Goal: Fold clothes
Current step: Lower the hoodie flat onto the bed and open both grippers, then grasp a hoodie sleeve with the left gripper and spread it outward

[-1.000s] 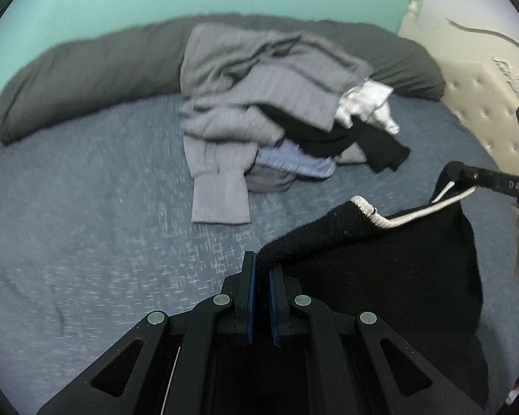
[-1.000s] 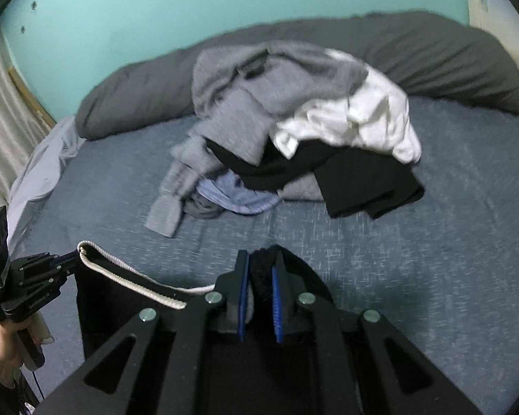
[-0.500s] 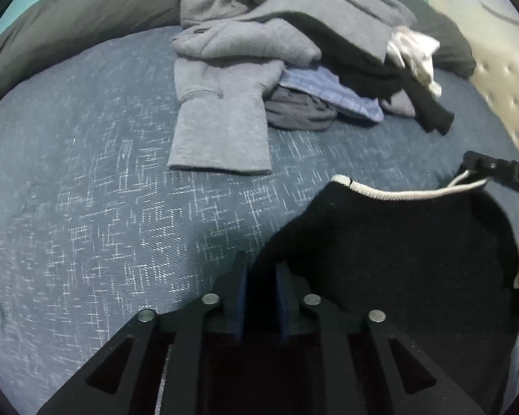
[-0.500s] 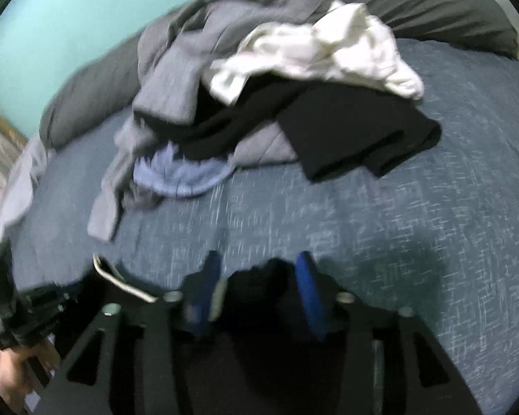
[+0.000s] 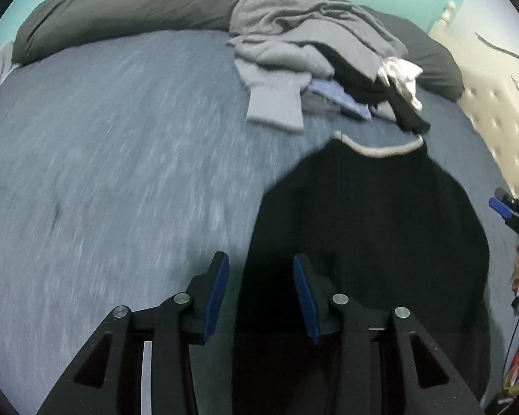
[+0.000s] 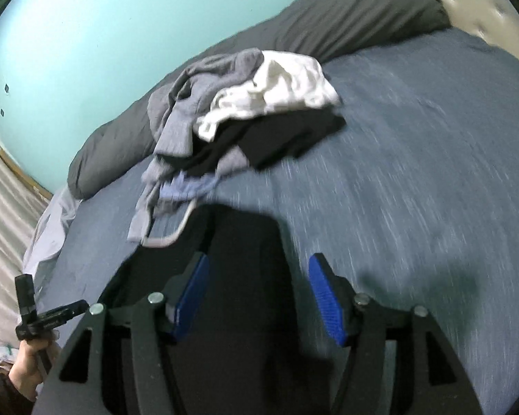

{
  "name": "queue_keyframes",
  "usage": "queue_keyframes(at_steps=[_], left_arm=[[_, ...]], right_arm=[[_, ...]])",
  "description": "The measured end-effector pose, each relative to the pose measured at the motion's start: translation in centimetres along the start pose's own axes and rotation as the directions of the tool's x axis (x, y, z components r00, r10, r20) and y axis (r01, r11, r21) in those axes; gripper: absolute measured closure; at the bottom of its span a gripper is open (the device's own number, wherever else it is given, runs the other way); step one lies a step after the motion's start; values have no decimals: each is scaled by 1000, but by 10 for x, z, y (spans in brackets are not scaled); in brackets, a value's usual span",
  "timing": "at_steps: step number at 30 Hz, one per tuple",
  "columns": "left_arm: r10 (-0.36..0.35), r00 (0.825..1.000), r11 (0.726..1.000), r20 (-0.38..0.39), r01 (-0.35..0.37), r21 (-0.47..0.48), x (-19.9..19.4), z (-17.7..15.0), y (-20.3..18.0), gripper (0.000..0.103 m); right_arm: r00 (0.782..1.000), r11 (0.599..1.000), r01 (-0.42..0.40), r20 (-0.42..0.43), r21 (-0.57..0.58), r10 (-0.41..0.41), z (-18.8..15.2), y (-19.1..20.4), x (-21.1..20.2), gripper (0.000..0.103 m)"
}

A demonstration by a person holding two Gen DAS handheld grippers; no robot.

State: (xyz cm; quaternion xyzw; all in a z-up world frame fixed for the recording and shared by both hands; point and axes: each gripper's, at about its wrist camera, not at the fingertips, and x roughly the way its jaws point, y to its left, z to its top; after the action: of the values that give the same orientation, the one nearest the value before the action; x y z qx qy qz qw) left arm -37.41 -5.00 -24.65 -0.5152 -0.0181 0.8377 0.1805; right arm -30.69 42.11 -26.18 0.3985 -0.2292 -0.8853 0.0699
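Lying spread out on the blue bed (image 5: 103,159) is a black top (image 5: 363,228) with a white trim (image 5: 377,150) along its far edge. It looks flat, with its near end running down past the bottom of both views. Whether it has been folded yet I cannot tell.

It looks soft and floppy, like knit cloth, and light. It will sag and bunch if lifted by one spot. Good places to pinch are the two far corners by the trim, or the side edges, so it stays flat while it moves.

In the left wrist view the left gripper (image 5: 261,276) has its blue pads spread wide apart, holding nothing, right over the top's left edge. In the right wrist view the right gripper (image 6: 257,276) is spread wide too, empty, over the top's right side.

At 12 o'clock from the top sits a pile (image 5: 315,62) of gray, white, black and blue clothes. Behind it is a dark pillow (image 5: 128,7) by a teal wall (image 6: 86,34).
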Motion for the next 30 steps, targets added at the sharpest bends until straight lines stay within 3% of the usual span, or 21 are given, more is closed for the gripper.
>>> queue_keyframes(at_steps=[5, 13, 22, 30], left_arm=[[-9, 999, 1000, -33, 9, 1, -24, -58, 6, 51], [-9, 995, 999, -97, 5, -42, -38, -128, 18, 50], [25, 990, 999, -137, -30, -37, -42, -164, 16, 47], [36, 988, 999, -148, -40, -25, -39, -182, 12, 47]], right_arm=[[999, 999, -49, 10, -5, 49, -58, 14, -48, 42], [991, 991, -129, 23, 40, 128, -127, 30, -89, 39], [991, 991, -128, 35, 50, 127, -182, 24, -96, 39], [992, 992, -117, 60, 46, 114, -187, 12, -94, 39]])
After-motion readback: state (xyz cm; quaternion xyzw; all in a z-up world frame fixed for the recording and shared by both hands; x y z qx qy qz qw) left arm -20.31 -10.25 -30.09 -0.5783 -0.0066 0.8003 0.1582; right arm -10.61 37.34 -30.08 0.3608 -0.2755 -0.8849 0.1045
